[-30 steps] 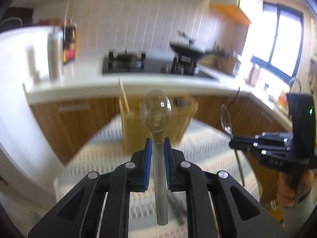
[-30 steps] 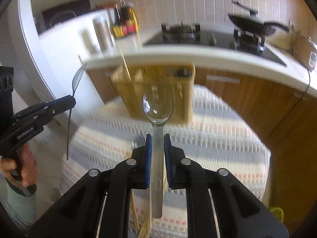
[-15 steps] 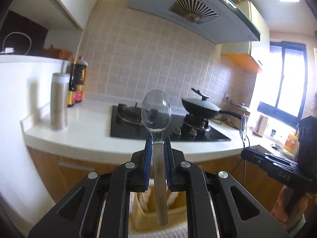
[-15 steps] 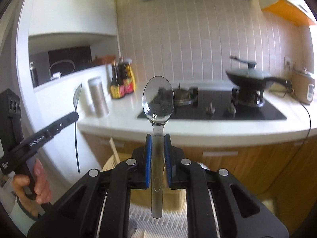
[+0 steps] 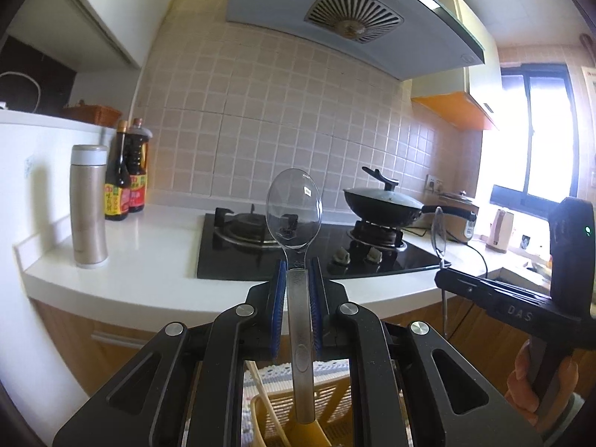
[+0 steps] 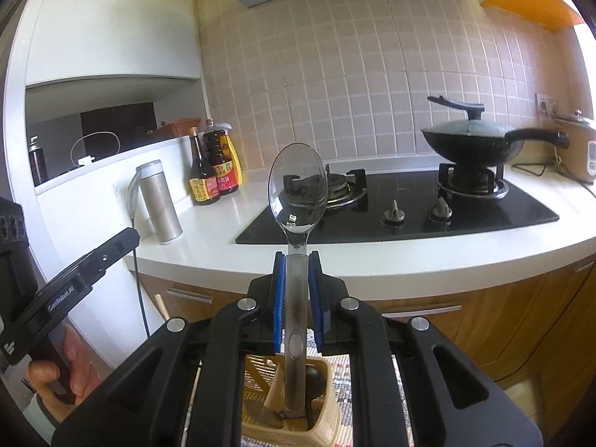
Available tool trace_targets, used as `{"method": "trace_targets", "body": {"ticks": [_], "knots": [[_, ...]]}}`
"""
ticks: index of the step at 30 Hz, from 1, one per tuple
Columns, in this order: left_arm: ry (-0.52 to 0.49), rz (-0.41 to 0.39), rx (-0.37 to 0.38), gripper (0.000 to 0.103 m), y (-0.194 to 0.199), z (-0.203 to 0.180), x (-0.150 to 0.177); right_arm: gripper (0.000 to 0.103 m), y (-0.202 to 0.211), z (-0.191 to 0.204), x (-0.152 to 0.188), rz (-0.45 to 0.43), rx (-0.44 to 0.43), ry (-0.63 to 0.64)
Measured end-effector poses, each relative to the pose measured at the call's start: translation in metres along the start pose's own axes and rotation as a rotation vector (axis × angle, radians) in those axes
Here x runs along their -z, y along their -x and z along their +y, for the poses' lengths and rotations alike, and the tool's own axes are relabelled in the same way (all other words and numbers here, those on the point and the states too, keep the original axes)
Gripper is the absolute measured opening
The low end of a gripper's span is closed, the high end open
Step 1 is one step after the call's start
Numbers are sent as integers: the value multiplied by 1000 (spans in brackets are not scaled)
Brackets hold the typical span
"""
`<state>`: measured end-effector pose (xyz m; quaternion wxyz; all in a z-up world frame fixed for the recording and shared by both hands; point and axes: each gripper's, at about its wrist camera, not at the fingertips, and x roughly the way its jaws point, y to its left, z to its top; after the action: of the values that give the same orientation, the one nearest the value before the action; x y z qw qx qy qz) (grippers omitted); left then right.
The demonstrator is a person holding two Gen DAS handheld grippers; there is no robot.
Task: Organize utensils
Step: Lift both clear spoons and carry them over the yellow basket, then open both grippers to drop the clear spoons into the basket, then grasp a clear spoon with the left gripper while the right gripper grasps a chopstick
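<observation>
Left tongs (image 5: 297, 298): blue pads closed against the handle of a clear plastic spoon (image 5: 294, 216); seen from the right wrist view as a black arm (image 6: 111, 249) at the far left, held by a hand (image 6: 56, 376).
Left spoon: upright, bowl above the pad tips, handle running down between the pads; its lower end hangs over a yellow utensil basket (image 5: 268, 417) directly below the tongs.
Right tongs (image 6: 297, 290): blue pads closed on the handle of a second clear plastic spoon (image 6: 297, 190); seen from the left wrist view as a black arm (image 5: 484, 294) at the far right, gripped by a hand (image 5: 540, 383).
Right spoon: upright, bowl above the pad tips, handle end reaching down to the mouth of a beige slotted utensil holder (image 6: 294, 409) just below the tongs; dark utensils stand inside that holder.
Wooden stick (image 5: 268, 398): leans in the yellow basket, below and left of the left spoon's handle.
Woven mat (image 6: 342, 383): striped, under the holder, below the right tongs.
Counter (image 5: 149, 268): white, beyond both tongs, with wood-fronted cabinets under it.
Gas hob (image 6: 409, 208): black glass, ahead of the tongs behind the spoon bowls.
Lidded wok (image 6: 473, 141): on the hob's right burner, ahead and right.
Steel flask (image 5: 88, 205): ahead and left, standing on the counter.
Sauce bottles (image 5: 126, 171): two, just behind the flask.
Rice cooker (image 6: 577, 149): far right of the counter.
</observation>
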<state>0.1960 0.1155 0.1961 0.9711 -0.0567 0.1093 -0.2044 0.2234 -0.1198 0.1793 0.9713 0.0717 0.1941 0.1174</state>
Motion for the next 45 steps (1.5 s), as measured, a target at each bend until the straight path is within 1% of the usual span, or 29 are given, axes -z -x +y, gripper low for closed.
{"method": "trace_targets", "body": {"ticks": [2,5,11,19,20,21,22,23,25,26,30,35,38,41,43,45], "knots": [[-14,-8,-10,11,-3,-1,7,10,-6,-3,6,5,-5,-7],[-55,-13,-61,11,-8,-5,16,10,-14,-5,13,13,-7,1],[-29,-15,-42,11,-11,2,24,10,-22,0,21,10,-9,42],[22,-1,23,12,-11,14,30,11,-18,-3,31,-9,-1,48],[30,3,28,21,-11,15,30,12,-16,-3,33,-4,0,48],[35,6,32,27,-10,16,30,12,-14,-4,35,1,-6,46],[41,1,30,36,-6,18,30,16,-12,-4,36,4,-12,44],[43,-3,27,38,-3,19,30,23,-9,-4,38,6,-15,42],[50,1,34,39,5,20,28,34,0,-2,40,3,-12,46],[54,0,33,41,9,21,27,34,3,-1,41,6,-15,46],[65,-12,38,41,32,21,20,34,24,1,44,9,-24,36],[49,-46,40,43,69,16,8,34,54,10,47,23,-18,47],[36,-50,49,43,86,8,2,34,72,16,49,28,-26,62],[3,-37,51,48,101,-4,1,34,86,20,53,52,-19,77],[-32,-8,40,49,109,-14,5,34,92,22,56,77,-11,79],[-58,37,25,49,114,-22,11,34,95,25,65,149,6,72]]}}
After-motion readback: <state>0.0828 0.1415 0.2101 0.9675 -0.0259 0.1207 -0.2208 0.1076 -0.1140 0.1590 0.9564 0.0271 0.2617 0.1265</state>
